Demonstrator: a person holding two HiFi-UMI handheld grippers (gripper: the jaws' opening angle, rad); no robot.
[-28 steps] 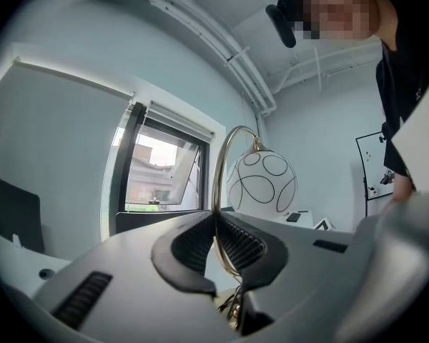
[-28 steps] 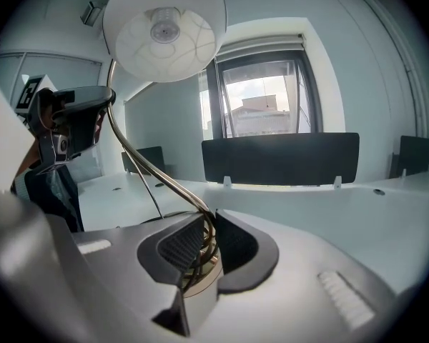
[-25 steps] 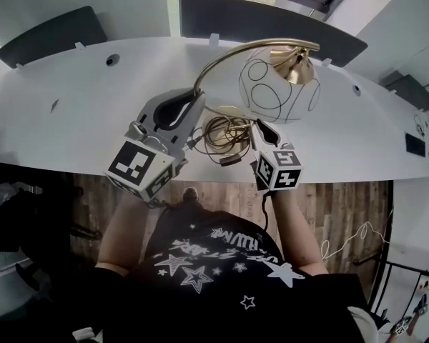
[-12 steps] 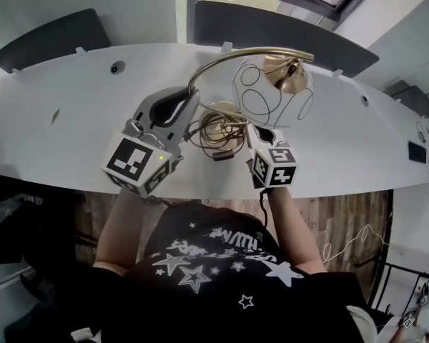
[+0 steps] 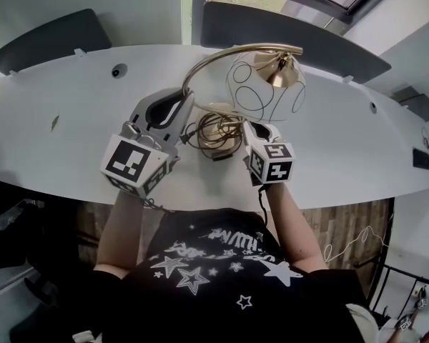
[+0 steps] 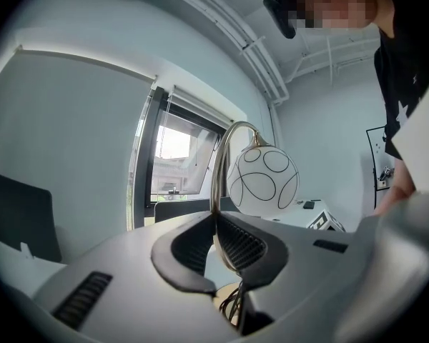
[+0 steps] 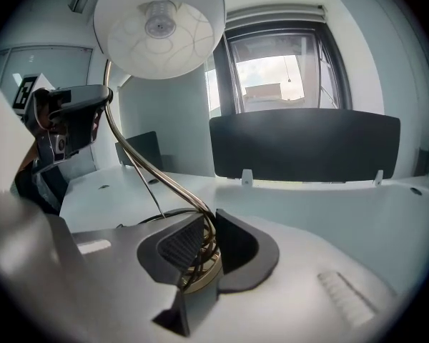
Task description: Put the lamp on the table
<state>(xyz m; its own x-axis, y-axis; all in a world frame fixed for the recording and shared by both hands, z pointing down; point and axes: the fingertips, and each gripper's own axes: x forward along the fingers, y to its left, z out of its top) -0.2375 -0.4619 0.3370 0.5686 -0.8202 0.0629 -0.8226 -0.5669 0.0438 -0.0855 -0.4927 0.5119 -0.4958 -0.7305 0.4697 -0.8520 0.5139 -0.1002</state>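
Note:
The lamp has a curved brass stem, a white globe shade with thin black rings, and a round brass base with its cord coiled on it. It is over the white table; whether the base touches the table I cannot tell. My left gripper is shut on the stem low down, with the shade hanging ahead. My right gripper is shut on the base's rim and cord loops, under the shade. The stem rises to the left.
Dark padded chair backs stand behind the table's far edge. A window lies beyond. Small round holes mark the tabletop. My body and the wooden floor lie below the near edge.
The lamp and both grippers have drifted a little to the left and farther in over the table. Both grips look unchanged.

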